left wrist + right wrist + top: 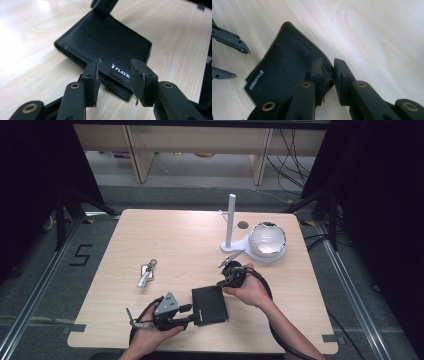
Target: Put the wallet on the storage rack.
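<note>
Right gripper [223, 282], high view: you hold it at the far right corner of the flat black grained-leather wallet [209, 305], which lies on the pale wooden table [175, 240] near your edge; from up here its jaws are too small to read.
Left gripper [192, 319], high view: it sits at the wallet's near left edge, jaws pointing at the leather.
Bystanders, high view: the silver key bunch [146, 273] lies well apart to the left; the white stand with its upright post [231, 222] and the white bowl [267, 240] stand far right. Keep your cable off them.
Left gripper [113, 75], left gripper view: the jaws stand part-way apart astride the wallet's [105, 45] printed edge, and the pads do not press it. Lower them squarely before you close, so the stitched edge sits deep between the pads.
Right gripper [329, 72], right gripper view: the jaws are pinched narrow on the wallet's [287, 65] corner, leather caught between the pads. That bite looks shallow, in my judgement.
Advice: lift slowly and keep the corner low until the left side grips, or the cover may slip out.
</note>
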Motion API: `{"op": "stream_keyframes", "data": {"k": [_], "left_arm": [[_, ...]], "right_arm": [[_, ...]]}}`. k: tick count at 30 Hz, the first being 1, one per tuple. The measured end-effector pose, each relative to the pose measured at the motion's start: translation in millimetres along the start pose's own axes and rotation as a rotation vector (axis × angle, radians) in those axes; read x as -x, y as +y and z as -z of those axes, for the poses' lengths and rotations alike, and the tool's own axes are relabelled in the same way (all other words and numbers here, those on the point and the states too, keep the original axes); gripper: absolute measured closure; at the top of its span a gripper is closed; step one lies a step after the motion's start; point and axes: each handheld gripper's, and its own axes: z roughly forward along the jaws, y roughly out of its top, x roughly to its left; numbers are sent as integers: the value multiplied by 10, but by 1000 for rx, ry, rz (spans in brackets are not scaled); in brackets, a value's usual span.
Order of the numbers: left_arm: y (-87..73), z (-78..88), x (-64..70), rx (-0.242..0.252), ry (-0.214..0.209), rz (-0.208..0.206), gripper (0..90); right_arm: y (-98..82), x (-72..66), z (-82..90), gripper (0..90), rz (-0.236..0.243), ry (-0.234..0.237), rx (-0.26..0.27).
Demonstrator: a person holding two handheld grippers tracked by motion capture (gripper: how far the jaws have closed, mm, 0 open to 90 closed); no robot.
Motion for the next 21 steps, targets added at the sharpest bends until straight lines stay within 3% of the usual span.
{"op": "stream_keyframes", "data": {"k": [1,2,3,4,7,8,9,12,16,20,21], "left_arm": [[12,32,-20,31,14,8,573],[12,32,-20,31,14,8,569],[16,44,-27,47,24,17,569],[18,67,-41,56,36,22,565],[14,87,-82,95,39,43,561],[13,97,-95,99,46,46,561],[13,107,-105,101,55,51,559],[3,112,-134,116,64,59,550],[-14,136,-183,128,113,38,504],[-31,172,-244,145,169,37,485],[-36,178,-267,154,173,35,480]], "right_arm": [[-4,-5,61,798,3,-11,25],[-4,-5,61,798,3,-11,25],[-9,-3,119,799,15,-29,58],[-30,-30,267,800,-9,-61,107],[-68,-12,430,801,24,-127,173],[-68,-12,430,801,24,-127,173],[-82,8,466,801,62,-145,214],[-130,25,623,802,32,-218,252],[-218,114,847,802,7,-297,281],[-274,181,952,802,20,-339,327],[-296,190,992,802,6,-351,333]]}}
